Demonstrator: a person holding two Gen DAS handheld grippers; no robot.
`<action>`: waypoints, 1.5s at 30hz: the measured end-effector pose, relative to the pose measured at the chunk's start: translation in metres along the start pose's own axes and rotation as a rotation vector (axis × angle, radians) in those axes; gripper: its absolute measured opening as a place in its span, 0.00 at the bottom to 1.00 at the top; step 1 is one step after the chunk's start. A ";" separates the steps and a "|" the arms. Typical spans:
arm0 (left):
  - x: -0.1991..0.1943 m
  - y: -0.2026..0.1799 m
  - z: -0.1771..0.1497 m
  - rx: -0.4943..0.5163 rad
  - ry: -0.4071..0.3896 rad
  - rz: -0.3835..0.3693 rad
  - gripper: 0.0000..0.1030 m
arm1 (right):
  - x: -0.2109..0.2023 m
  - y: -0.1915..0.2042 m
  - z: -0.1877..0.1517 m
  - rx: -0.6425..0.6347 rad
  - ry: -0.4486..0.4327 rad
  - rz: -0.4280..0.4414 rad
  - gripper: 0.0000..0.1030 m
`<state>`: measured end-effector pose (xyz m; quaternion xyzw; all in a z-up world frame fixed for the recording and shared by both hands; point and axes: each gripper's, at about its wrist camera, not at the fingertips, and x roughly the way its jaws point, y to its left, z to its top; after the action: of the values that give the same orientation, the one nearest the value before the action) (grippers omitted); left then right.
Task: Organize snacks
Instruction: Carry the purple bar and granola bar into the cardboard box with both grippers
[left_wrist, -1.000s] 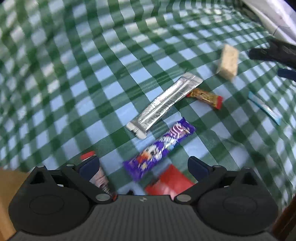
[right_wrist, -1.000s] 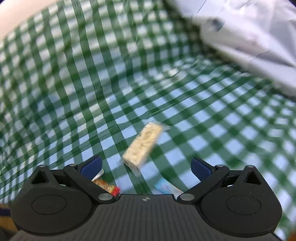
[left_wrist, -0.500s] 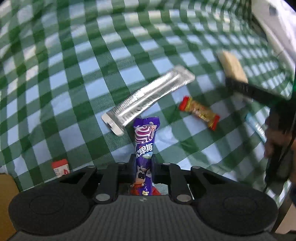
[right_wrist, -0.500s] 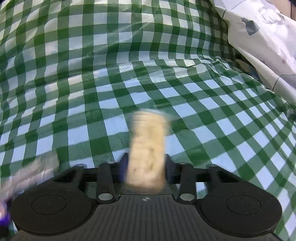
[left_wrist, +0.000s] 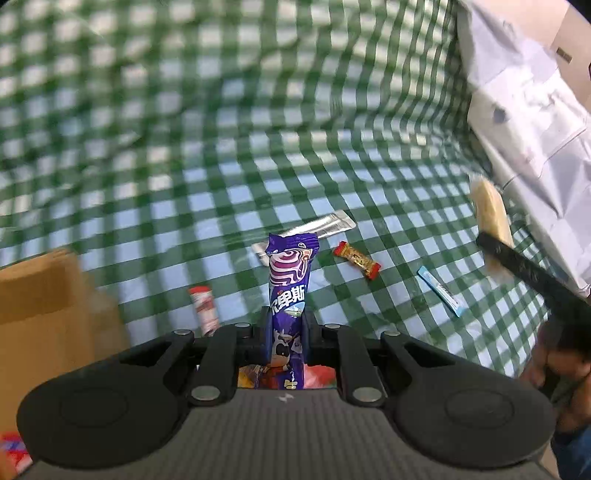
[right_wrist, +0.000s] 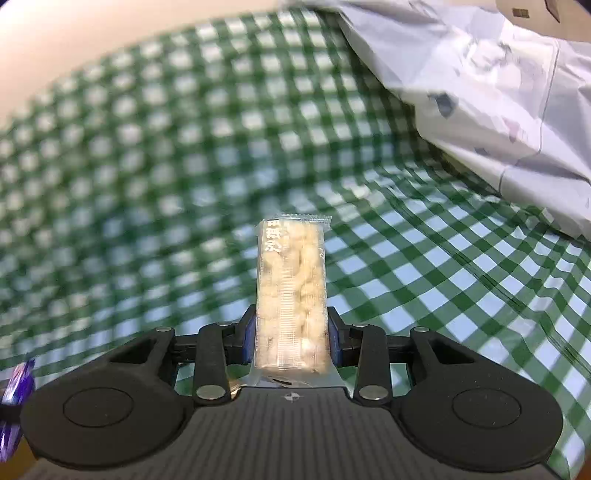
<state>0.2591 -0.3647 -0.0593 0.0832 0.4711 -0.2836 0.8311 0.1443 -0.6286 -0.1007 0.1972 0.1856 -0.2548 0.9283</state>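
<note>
My left gripper (left_wrist: 286, 325) is shut on a purple snack bar (left_wrist: 290, 291) that sticks up from its jaws, lifted off the green checked tablecloth (left_wrist: 221, 147). On the cloth below lie a silver stick pack (left_wrist: 325, 226), a gold and red candy (left_wrist: 356, 259), a thin blue sachet (left_wrist: 440, 291) and a small red and white pack (left_wrist: 203, 306). My right gripper (right_wrist: 291, 338) is shut on a pale rice crisp bar (right_wrist: 291, 295) in clear wrap, held above the cloth. That bar (left_wrist: 490, 218) also shows at the right edge of the left wrist view.
A cardboard box (left_wrist: 48, 306) stands at the left of the cloth. A white plastic bag (right_wrist: 498, 92) lies at the back right. A red packet (left_wrist: 321, 374) sits under the left gripper. A hand (left_wrist: 565, 365) holds the right gripper.
Both grippers closed on snacks that lay on the cloth: the left on the purple bar, the right on the rice crisp bar. Both then rose, and the cardboard box came into the left view.
</note>
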 end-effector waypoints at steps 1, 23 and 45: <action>-0.017 0.002 -0.009 -0.004 -0.012 0.005 0.16 | -0.023 0.007 -0.006 -0.002 -0.012 0.024 0.37; -0.269 0.107 -0.275 -0.225 -0.127 0.239 0.16 | -0.324 0.198 -0.164 -0.207 0.183 0.529 0.37; -0.325 0.112 -0.341 -0.267 -0.252 0.206 0.16 | -0.398 0.206 -0.181 -0.324 0.092 0.500 0.37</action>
<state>-0.0594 -0.0064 0.0115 -0.0161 0.3857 -0.1402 0.9118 -0.1056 -0.2230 -0.0219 0.0973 0.2117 0.0237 0.9722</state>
